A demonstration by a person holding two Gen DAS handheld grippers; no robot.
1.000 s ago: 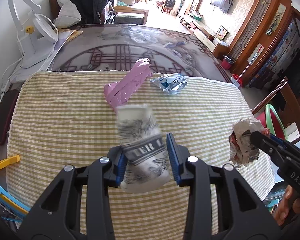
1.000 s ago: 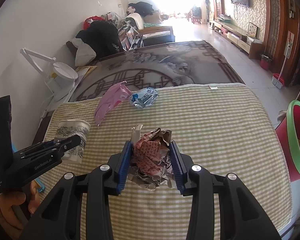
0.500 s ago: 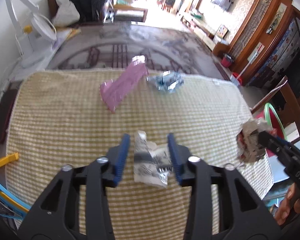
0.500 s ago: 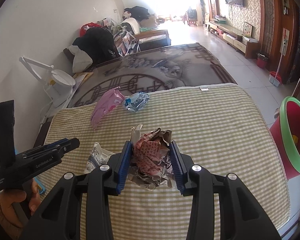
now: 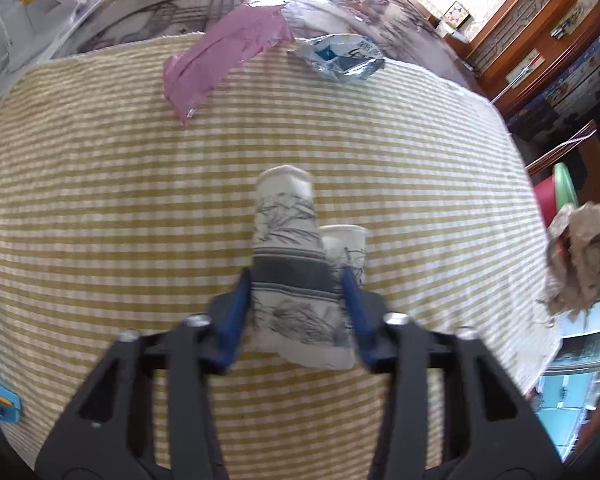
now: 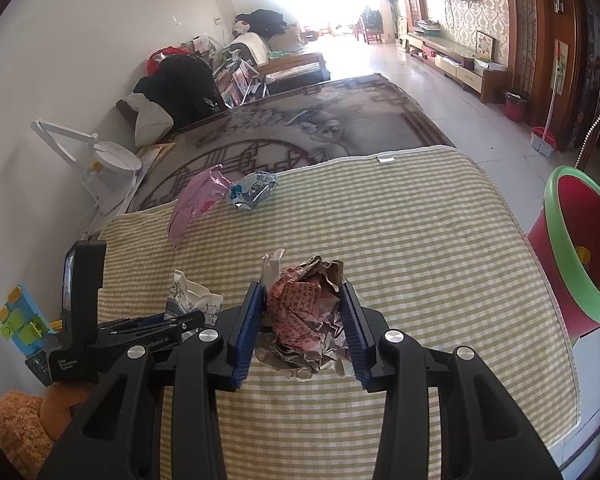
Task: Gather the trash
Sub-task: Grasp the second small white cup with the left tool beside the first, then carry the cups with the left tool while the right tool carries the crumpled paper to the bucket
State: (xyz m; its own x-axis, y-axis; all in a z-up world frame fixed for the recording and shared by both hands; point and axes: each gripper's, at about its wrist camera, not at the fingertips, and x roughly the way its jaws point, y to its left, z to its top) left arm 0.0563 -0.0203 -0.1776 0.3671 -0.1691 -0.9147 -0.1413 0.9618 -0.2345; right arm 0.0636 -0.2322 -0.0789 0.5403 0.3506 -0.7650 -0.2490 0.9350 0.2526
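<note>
While your left gripper [image 5: 298,294] closed its blue pads on the crushed white paper cup with grey print [image 5: 296,276] lying mid-way on the yellow checked cloth [image 5: 100,220], your right gripper [image 6: 302,316] clamped a crumpled red-and-brown paper wad [image 6: 304,316] above that cloth's near edge.
</note>
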